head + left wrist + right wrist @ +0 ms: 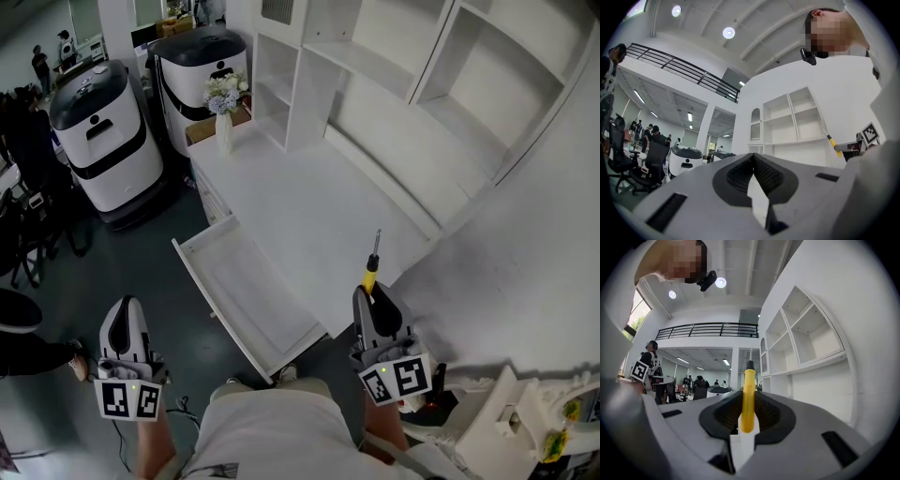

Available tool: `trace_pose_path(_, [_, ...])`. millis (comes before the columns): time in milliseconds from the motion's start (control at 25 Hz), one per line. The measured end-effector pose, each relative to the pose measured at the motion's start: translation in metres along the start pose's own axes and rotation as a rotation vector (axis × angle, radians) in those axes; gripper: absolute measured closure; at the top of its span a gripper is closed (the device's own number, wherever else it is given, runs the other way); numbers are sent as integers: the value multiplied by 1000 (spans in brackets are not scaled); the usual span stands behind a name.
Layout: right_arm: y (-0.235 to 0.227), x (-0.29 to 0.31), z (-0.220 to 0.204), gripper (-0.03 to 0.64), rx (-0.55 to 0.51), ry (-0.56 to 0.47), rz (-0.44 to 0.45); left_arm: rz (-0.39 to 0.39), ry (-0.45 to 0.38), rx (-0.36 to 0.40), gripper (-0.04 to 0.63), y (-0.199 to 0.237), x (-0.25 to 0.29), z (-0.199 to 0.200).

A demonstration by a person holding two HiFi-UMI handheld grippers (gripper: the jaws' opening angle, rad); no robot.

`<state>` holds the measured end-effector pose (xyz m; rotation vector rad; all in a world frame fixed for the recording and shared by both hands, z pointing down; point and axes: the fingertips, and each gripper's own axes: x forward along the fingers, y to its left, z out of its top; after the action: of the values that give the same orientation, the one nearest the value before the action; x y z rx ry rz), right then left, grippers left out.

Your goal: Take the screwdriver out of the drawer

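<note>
1. Head view: the person's pale shirt (pixel 272 427) sits lowest in frame. The left tool (pixel 123 311) and right tool (pixel 368 298) are on either side of it, above the dark floor (pixel 141 262).
2. The right tool clamps the yellow-handled screwdriver (pixel 371 272), its shaft pointing away, seen against the white worktop (pixel 309 197). It is clear of the open white drawer (pixel 248 291), which lies to its left.
3. Left gripper view: the jaws meet tip to tip with nothing between them. The screwdriver shows at far right beside the white shelves (pixel 792 122).
4. Right gripper view: the pads pinch the yellow handle. The black collar and metal shaft stand past the tips.
</note>
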<state>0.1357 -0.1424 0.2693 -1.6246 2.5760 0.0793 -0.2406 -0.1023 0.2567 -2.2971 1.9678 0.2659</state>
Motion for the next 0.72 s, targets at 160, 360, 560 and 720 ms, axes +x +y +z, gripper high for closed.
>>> trace_pose_path(160, [4, -1, 2, 529, 0, -8, 11, -1, 8, -4, 580, -2, -2, -4])
trace_pose_path(360, [15, 2, 9, 529, 5, -41, 44, -11, 25, 9, 580, -2, -4, -4])
trace_pose_path(560, [20, 4, 6, 529, 35, -42, 68, -26, 41, 15, 580, -7, 1, -7])
trace_pose_path(720, [20, 5, 1, 529, 60, -28, 80, -41, 49, 13, 580, -14, 6, -10])
